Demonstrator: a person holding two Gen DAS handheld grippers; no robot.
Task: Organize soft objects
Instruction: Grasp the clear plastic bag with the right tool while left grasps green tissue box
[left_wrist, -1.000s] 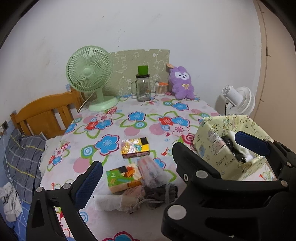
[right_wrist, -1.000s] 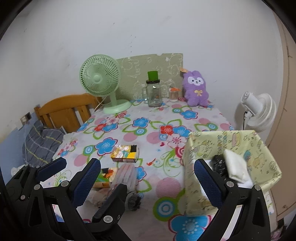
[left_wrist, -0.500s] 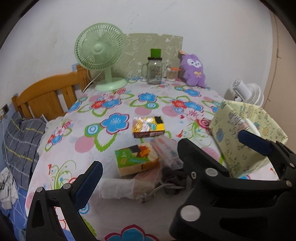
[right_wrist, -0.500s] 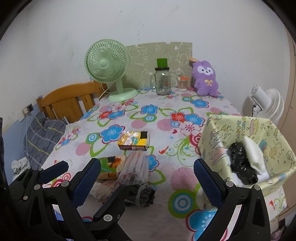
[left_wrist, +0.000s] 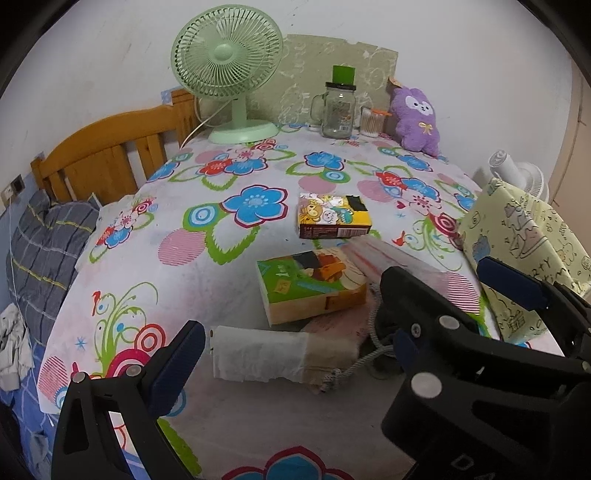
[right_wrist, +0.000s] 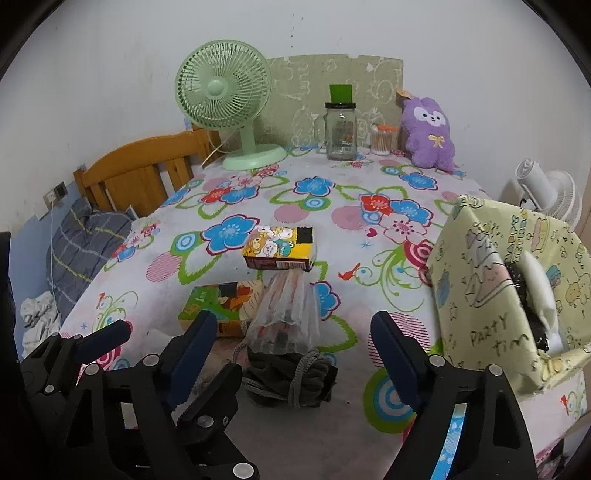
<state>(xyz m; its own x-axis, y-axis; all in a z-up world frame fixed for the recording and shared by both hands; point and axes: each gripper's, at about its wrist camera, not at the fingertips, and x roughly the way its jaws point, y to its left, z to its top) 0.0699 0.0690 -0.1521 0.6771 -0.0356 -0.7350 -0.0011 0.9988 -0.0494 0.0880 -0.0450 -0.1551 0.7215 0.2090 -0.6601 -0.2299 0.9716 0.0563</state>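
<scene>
- The right gripper (right_wrist: 295, 350) is seen low over the near table edge; its jaws are closing, with a dark grey roped bundle (right_wrist: 291, 373) and a clear plastic bag (right_wrist: 284, 314) lying between the fingers, untouched by the pads.
- The left gripper (left_wrist: 332, 306) is held wide open, nothing gripped; a white paper-wrapped roll (left_wrist: 258, 354) lies between its fingers on the flowered tablecloth (left_wrist: 147, 258).
- Just beyond, a green box (left_wrist: 310, 284) is propped against the roll and the bag.
- Farther back, a yellow cartoon box (right_wrist: 280, 247) lies flat.
- At the right edge stands a yellow fabric bin (right_wrist: 491, 280) holding black and white soft items (right_wrist: 532, 291).
- Against the wall are placed a green fan (right_wrist: 225, 99), a glass jar (right_wrist: 340, 129) and a purple plush toy (right_wrist: 430, 133).
</scene>
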